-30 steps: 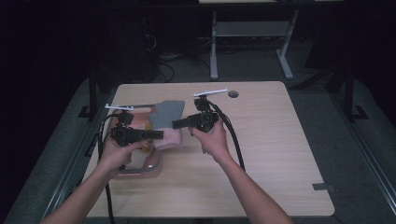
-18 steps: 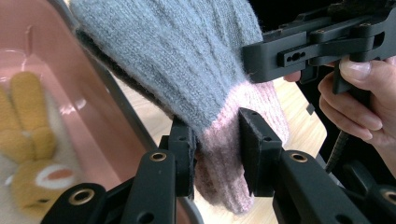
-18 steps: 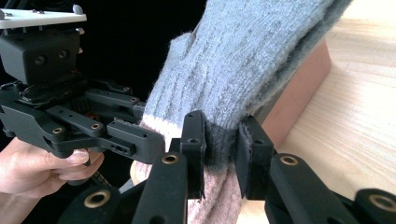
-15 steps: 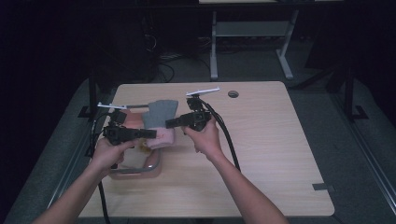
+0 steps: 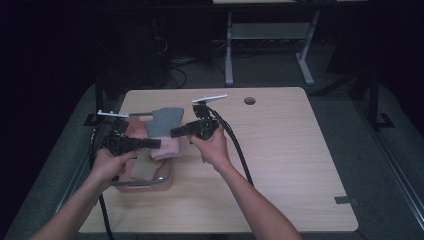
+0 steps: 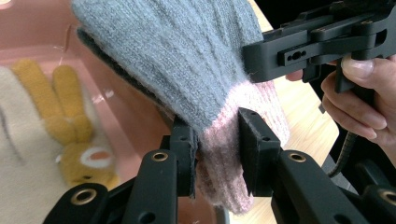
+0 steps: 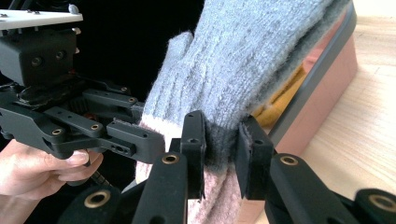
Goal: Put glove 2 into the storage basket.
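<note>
Left gripper [image 6: 217, 156]: jaws clamped on the pink cuff of the glove [image 6: 187, 70]. Right gripper [image 7: 220, 151]: jaws clamped on the same glove at its grey part. The glove hangs between both grippers, above the pink bin [image 5: 150, 181] on the surface [image 5: 300, 150].

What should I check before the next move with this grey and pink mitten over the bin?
1. Left gripper pinches the pink cuff of the mitten: ok, both pads press the knit.
2. Right gripper pinches the cuff edge where grey meets pink: ok, knit squeezed between its pads.
3. Mitten lifted free of the pink bin: ok at the cuff; fingertip end cannot tell.
4. Grippers clear of each other: not ok, their jaws sit very close at the cuff.
5. Yellow and cream gloves in the bin undisturbed: ok, lying flat.
6. Bare table to the right for setting down: ok.
</note>
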